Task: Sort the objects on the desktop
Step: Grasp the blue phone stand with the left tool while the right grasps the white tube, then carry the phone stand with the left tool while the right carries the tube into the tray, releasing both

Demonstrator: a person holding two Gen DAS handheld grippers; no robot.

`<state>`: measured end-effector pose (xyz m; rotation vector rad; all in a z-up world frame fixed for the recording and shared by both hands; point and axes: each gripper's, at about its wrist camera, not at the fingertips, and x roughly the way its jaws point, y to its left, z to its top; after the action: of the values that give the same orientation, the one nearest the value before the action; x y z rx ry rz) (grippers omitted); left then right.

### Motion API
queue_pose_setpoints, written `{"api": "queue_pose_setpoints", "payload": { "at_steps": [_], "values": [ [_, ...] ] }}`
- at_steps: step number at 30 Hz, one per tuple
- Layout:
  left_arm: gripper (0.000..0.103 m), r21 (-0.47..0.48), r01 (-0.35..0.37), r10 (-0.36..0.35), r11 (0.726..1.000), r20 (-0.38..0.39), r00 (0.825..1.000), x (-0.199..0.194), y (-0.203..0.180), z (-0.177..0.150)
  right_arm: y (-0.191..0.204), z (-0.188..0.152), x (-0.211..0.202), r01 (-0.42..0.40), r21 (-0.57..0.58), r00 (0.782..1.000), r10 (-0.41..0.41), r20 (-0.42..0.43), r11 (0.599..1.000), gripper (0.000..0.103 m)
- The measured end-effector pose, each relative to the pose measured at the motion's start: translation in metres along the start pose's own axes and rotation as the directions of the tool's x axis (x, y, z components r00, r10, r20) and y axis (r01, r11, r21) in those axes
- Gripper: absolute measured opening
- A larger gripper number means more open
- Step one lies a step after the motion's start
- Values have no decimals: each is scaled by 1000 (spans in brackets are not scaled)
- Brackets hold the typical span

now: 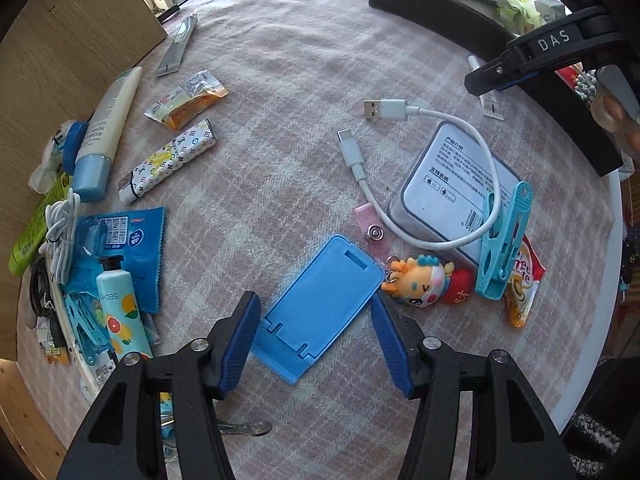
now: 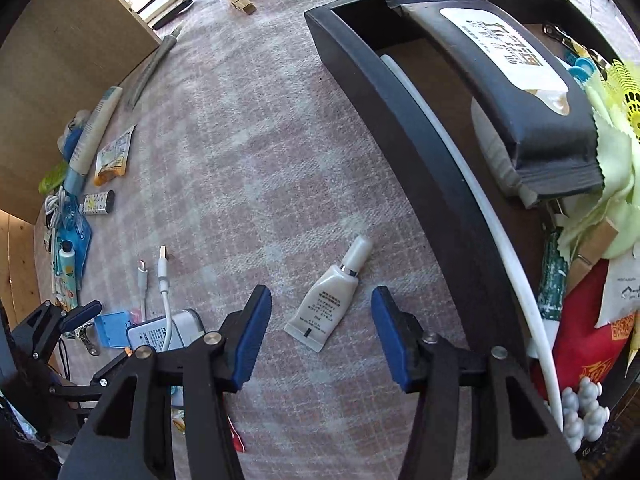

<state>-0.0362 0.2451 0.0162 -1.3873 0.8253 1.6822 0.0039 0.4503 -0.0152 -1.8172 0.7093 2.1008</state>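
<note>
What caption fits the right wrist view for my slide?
Right gripper open above a small white tube on the checked cloth, beside a black tray.

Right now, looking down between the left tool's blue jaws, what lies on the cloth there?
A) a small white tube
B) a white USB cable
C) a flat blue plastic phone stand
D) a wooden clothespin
C: in the left wrist view the blue plastic phone stand lies flat on the checked cloth between the open jaws of the left gripper, not yet pinched; the white USB cable lies farther off.
</note>
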Motion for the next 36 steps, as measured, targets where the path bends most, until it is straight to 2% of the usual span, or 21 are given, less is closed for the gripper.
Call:
{"api": "queue_pose_setpoints", "payload": {
  "at_steps": [4,7,12,15,17,19,24,27,29,31,33,34,35,36],
  "values": [
    [39,-1,6,-6,1000,9,1000,0,-6,-6,5,2,1,3,-6,1000,-3,2,1000,51],
    [36,-40,0,1,999,23,1000,0,-11,-15,9,2,2,21,-22,1000,-21,8,1000,51],
    [34,-106,-16,23,994,66,998,0,-23,-45,21,4,3,101,-61,994,-98,48,993,37],
    [34,-143,-32,44,989,79,996,0,-26,-58,37,4,5,179,-116,982,-170,77,977,24],
    [34,-193,-30,48,981,87,995,-1,-24,-70,45,1,6,205,-161,977,-191,96,965,20],
    [34,-244,-22,46,969,95,994,-2,-21,-83,48,-4,6,218,-176,974,-203,102,960,20],
    [34,-354,21,21,935,116,993,-8,-9,-109,45,-24,-1,120,-104,991,-112,76,987,19],
    [34,-371,8,42,929,126,991,-17,-11,-122,43,-44,-14,93,-90,991,-84,104,992,19],
    [34,-381,16,41,925,140,989,-32,-30,-137,38,-58,-25,83,-88,991,-72,117,993,19],
    [34,-379,17,45,925,155,987,-40,-32,-141,36,-70,-35,61,-89,992,-51,114,994,19],
    [34,-366,5,60,931,167,984,-51,-29,-129,17,-83,-46,56,-102,990,-42,132,993,19],
    [34,-360,-5,71,933,170,983,-55,-28,-122,9,-68,-57,53,-109,989,-36,145,993,19],
    [34,-356,-14,80,934,171,982,-62,-21,-101,8,-74,-63,45,-112,987,-27,161,993,19],
    [34,-358,-18,85,933,174,981,-68,-22,-98,2,-76,-71,32,-111,985,-12,173,993,19]
  ]
}}
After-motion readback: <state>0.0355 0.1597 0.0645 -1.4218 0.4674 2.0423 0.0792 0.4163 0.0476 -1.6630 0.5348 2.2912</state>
